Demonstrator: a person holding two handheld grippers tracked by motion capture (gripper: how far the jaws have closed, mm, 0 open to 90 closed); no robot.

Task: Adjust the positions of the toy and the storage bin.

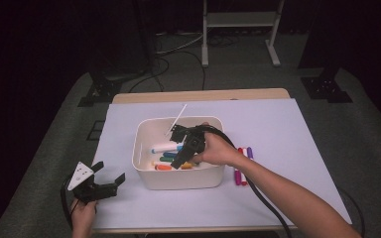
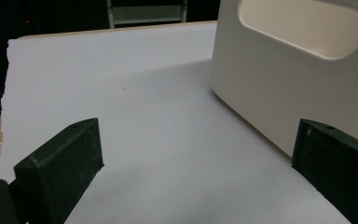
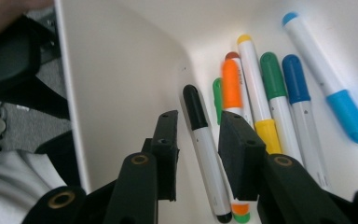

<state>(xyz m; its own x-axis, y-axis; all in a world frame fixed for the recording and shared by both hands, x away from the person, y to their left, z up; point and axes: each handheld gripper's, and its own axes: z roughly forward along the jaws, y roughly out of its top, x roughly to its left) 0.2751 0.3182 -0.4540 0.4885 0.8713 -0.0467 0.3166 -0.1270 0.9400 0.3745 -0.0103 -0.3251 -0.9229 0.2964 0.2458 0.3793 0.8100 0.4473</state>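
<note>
While the left gripper (image 1: 110, 184) waits near the lower left of the high view, its jaws spread wide and nothing between them, the work goes on farther up the white sheet. Seen along that idle tool, the white bin (image 2: 279, 88) rises just beside it at the right edge, its handle cut-out at the top.

Toward the middle of the high view, the right gripper (image 1: 176, 133) dips inside the bin (image 1: 149, 178), a hand wrapped around its body. Its own view shows the jaws parted a little, with the black-capped marker (image 3: 205, 149) lying between them on the bin floor, close against the near wall; the pads do not look pressed on it. Beside it, toward the right of that frame, lie orange, yellow, green and blue-capped markers, then a light blue one (image 3: 340, 102).

Outside the bin, right of centre in the high view, more markers (image 1: 242, 171) lie on the sheet (image 1: 287, 129).

My worry is the lift-out: the right-hand jaw sits over the orange marker (image 3: 231, 84), so withdrawing at a slant could drag a neighbour or knock the wall and shift the light bin. The trailing cable might also snag the rim.
</note>
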